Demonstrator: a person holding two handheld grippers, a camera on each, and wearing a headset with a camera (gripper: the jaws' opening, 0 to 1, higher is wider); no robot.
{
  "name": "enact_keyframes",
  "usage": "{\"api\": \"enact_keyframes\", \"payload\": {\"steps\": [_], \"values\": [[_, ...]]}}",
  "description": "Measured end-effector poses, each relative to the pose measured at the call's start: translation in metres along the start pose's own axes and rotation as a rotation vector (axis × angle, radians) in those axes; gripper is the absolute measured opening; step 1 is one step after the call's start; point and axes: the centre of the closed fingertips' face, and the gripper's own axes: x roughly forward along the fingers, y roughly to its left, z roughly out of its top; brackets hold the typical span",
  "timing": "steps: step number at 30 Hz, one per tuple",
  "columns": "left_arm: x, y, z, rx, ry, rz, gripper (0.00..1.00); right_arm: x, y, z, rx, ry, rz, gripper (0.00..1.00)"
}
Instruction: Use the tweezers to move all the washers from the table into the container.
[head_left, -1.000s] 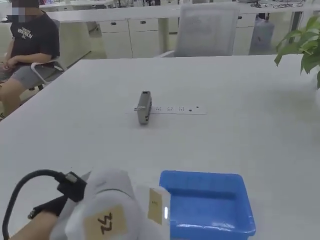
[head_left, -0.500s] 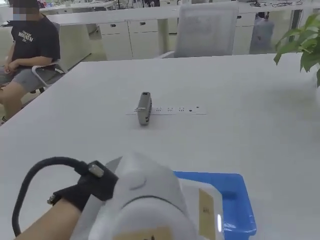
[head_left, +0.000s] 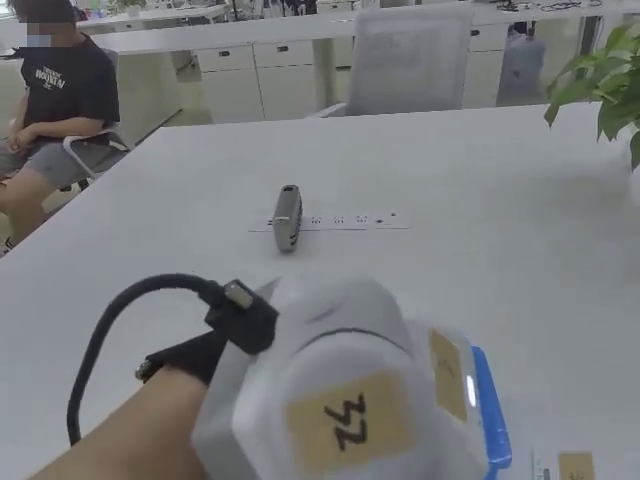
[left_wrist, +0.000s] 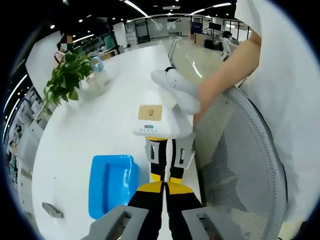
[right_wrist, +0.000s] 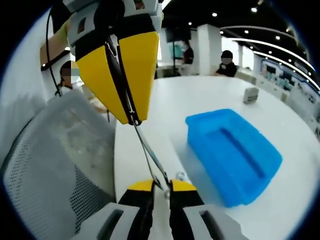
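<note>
Head view, task things: a gripper's back (head_left: 340, 400) hangs over the near edge of the table (head_left: 450, 200) and hides the blue container (head_left: 491, 420) except for its right rim.
Head view, fingers: hidden, so I cannot tell their state or which side this gripper is.
Left gripper view, fingers: the left gripper (left_wrist: 164, 189) has its fingers drawn together. The right gripper (left_wrist: 169, 172) faces it tip to tip, just above the near edge.
Left gripper view, container: it sits on the table just beyond the two grippers.
Right gripper view, tweezers: the tweezers (right_wrist: 145, 145) are clamped in the left fingers (right_wrist: 142, 70) and run down into the right fingers (right_wrist: 141, 192).
Right gripper view, right fingers: narrow, with the tweezers' front end between them. Whether they press it I cannot tell.
Right gripper view, washer: a small ring, likely a washer (right_wrist: 178, 175), lies just beside the tweezers' tip near the near edge.
Right gripper view, container contents: the floor looks bare, with no washer that I can make out (the near wall hides one strip).
Step in hand: probably settling the tweezers for a pick-up, with the transfer not yet begun.
Next move: it calls for nipping the ring with the tips, then carrying it over the container's near wall.
</note>
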Motion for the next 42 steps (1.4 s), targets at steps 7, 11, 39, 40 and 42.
{"api": "enact_keyframes", "payload": {"steps": [7,11,39,40,42], "values": [[-0.001,0.002,0.000,0.006,0.001,-0.016,0.00,-0.003,0.000,0.000,0.006,-0.001,-0.012,0.06],[0.000,0.002,-0.001,0.008,0.010,-0.026,0.00,-0.005,-0.001,-0.001,0.007,0.004,-0.019,0.06],[0.011,-0.002,-0.009,-0.006,0.065,-0.128,0.00,0.003,0.007,-0.006,0.018,0.027,0.028,0.06],[0.012,-0.001,-0.012,-0.011,0.073,-0.128,0.00,0.003,0.006,-0.005,0.021,0.024,0.025,0.07],[0.012,-0.002,-0.012,-0.005,0.077,-0.123,0.00,0.001,0.005,-0.003,0.026,0.010,0.026,0.08]]}}
